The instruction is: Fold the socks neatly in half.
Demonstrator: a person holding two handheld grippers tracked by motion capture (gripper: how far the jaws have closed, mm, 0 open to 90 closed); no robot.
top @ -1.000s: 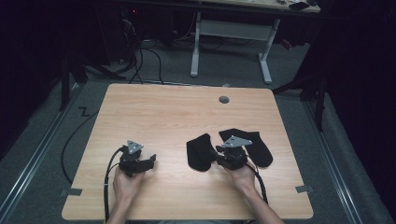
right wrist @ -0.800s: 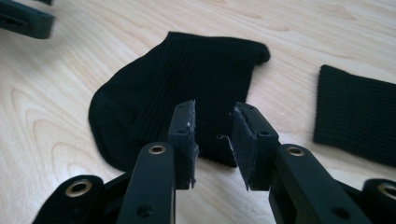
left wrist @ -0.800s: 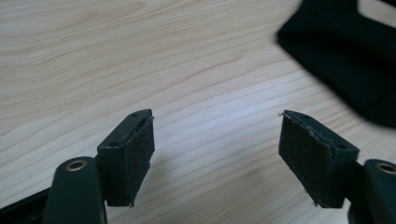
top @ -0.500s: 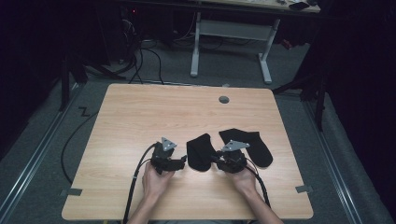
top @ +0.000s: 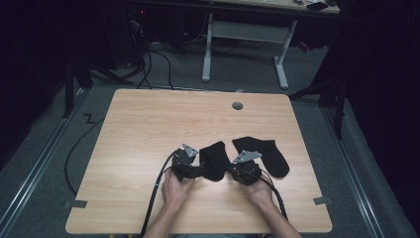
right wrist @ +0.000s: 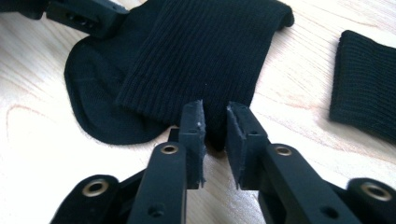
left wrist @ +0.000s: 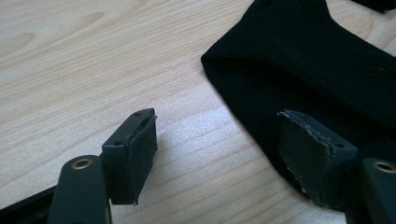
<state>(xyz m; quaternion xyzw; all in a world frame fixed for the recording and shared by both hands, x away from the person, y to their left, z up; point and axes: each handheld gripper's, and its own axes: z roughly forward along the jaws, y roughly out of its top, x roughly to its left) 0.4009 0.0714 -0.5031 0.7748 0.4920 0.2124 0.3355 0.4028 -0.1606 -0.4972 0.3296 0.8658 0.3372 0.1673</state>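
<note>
Two black socks lie on the wooden table (top: 148,129). The left sock (top: 214,159) is partly folded over itself, and its ribbed fabric (right wrist: 196,60) spreads out ahead of my right gripper's jaws. My right gripper (top: 233,173) is shut on that sock's near edge (right wrist: 215,135). My left gripper (top: 199,171) is open at the sock's left side. Its jaws stand wide apart (left wrist: 219,154), one over bare wood and the other over the sock's edge (left wrist: 299,70). The second sock (top: 262,154) lies flat just to the right (right wrist: 369,84).
A round grey grommet (top: 237,105) sits near the table's far edge. Cables trail from both grippers toward the near edge. Tape marks (top: 75,204) lie at the near corners. A white desk frame (top: 242,49) stands on the floor beyond.
My left gripper has travelled right from the table's left part to the left sock's edge. The right gripper has stayed at the sock.
</note>
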